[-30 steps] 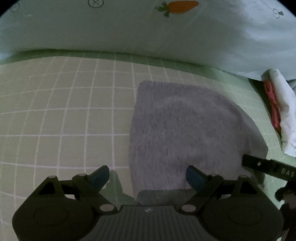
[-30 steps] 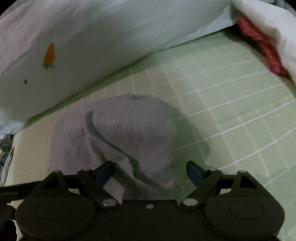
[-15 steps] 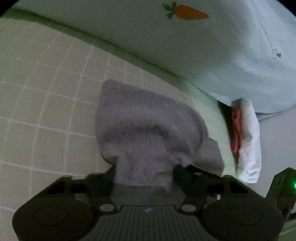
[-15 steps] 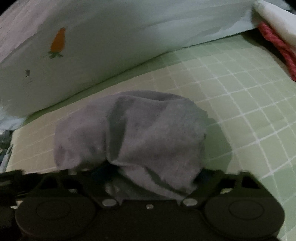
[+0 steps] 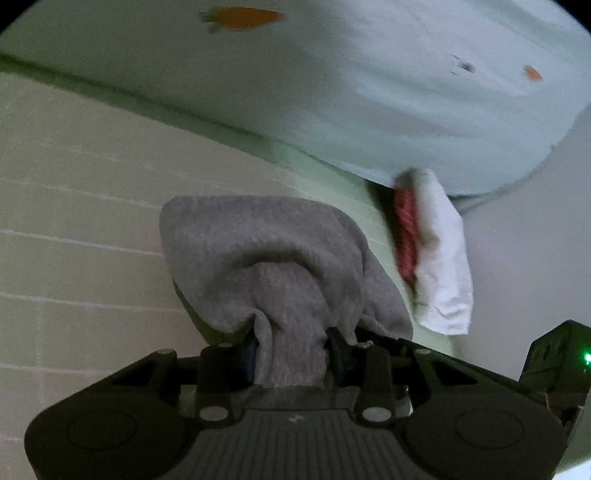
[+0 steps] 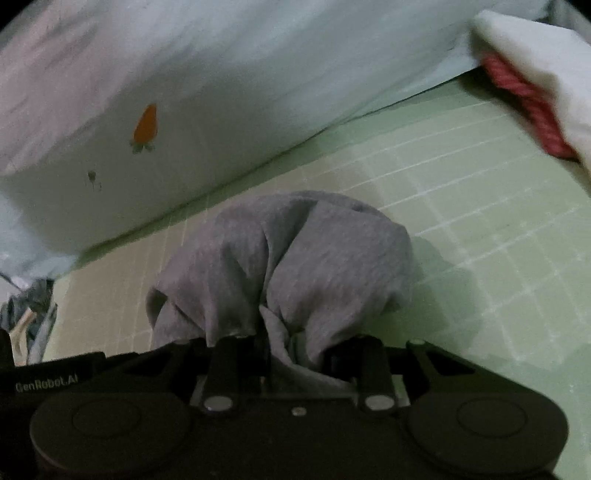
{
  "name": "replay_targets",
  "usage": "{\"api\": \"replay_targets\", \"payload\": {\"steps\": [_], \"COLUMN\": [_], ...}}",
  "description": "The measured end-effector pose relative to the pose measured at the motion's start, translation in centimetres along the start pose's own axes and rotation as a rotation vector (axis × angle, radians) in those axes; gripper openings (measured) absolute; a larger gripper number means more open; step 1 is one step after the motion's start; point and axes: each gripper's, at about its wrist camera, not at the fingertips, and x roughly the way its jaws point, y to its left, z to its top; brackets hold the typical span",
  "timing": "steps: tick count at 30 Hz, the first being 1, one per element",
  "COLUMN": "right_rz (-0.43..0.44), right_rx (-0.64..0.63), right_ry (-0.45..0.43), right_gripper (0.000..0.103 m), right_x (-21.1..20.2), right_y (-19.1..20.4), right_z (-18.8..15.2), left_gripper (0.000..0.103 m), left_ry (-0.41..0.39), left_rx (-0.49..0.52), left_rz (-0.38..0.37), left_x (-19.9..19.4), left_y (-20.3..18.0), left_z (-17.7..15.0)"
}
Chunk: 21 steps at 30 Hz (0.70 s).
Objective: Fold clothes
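So both grippers have a bite of the same grey cloth point(image 5: 266, 258) here, and it sits bunched up on the green checked sheet point(image 5: 74, 206), a little in front of the big pale pillow point(image 5: 332, 92) with the orange carrot print point(image 5: 243, 17). Using that pillow as the reference: in the left wrist view the left gripper point(image 5: 291, 354) has its fingers pinched tight on a gathered neck of the grey cloth, with the rest of the fabric humped up and draping over both sides of the jaws, on the near side of the pillow. Off to the right of the cloth, tucked under the pillow's right end, there's a folded white cloth point(image 5: 443, 266) with a red knit piece point(image 5: 404, 236) against its left side. In the right wrist view the right gripper point(image 6: 295, 354) is likewise clamped on a twisted bunch of the grey cloth point(image 6: 295, 258), below the pillow point(image 6: 221, 92), and the white and red pieces sit at the pillow's far right corner.
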Motion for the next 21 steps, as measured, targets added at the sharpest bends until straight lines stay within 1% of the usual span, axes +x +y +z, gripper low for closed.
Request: {"api": "replay_targets", "payload": {"steps": [5,9,11,16,21], "right_rz": [-0.016,-0.014,-0.011,-0.009,-0.044], "right_rx": [0.021,0.021,0.01,-0.013,-0.072], "right_ry": [-0.074,-0.13,-0.16,-0.237,-0.307], "right_gripper": [0.028,0.028,0.028,0.028,0.028], "right_x": [-4.7,-7.9,-9.1,-11.8,-13.9], "right_y": [-3.6,-8.1,-10.8,-17.9,-24.0], "right_z": [0.1,2.1,3.7,8.9,14.4], "left_gripper": [0.038,0.038,0.038,0.038,0.038], "left_ry": [-0.007,-0.034,-0.052,-0.098,-0.144], "left_rx": [0.053,0.083,0.095,0.122,0.15], "left_rz": [-0.037,-0.069,-0.083,-0.118,-0.153], "left_x": [1.2,3.8,5.9,11.0,16.2], "left_y": [-5.9,-11.3,-14.1,-21.1,-28.2], "left_z": [-1.1,-1.1,-0.4,1.5,3.3]}}
